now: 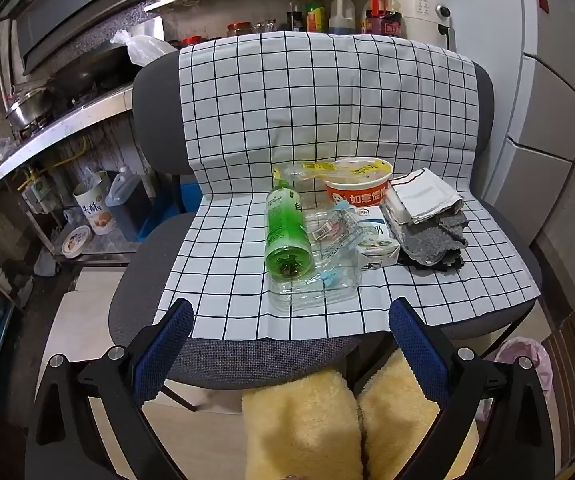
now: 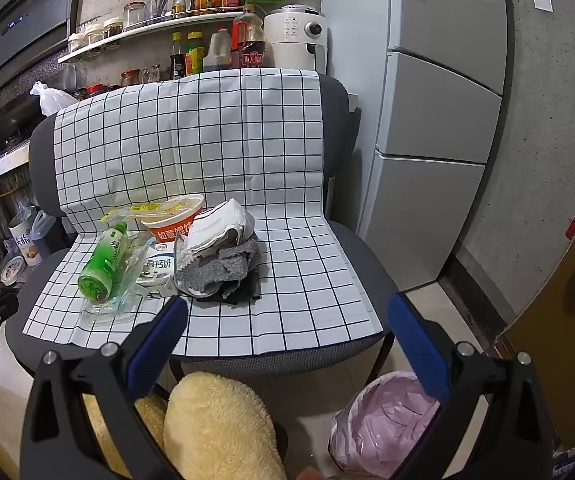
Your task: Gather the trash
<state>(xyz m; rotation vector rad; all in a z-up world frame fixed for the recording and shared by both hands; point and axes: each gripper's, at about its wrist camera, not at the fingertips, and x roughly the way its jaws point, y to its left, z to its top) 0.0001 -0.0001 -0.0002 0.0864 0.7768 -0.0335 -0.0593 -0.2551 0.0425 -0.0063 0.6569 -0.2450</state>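
Trash lay in a little heap on the checked cloth [image 1: 247, 128] over the chair [image 1: 151, 120]. Both the left gripper [image 1: 291, 344] and the right gripper [image 2: 287, 336] hung in front of the seat with jaws wide open, holding nothing.

The green bottle [image 1: 286, 227] lay on its side, touching a clear plastic bottle [image 1: 319, 280], so a poke could have made it roll off the seat. The clear bottle looked thin and could have squashed or slipped. The milk carton [image 1: 375, 242] and the orange paper bowl [image 1: 357, 186] sat so close that grabbing one could have dragged the other. The grey rag [image 1: 435, 236] and folded white cloth [image 1: 423, 196] might have been picked up by mistake.

Only the right wrist view showed the whole bin with its pink bag [image 2: 383, 420] on the floor, right of the chair. The left wrist view showed the green bottle's bottom end best.
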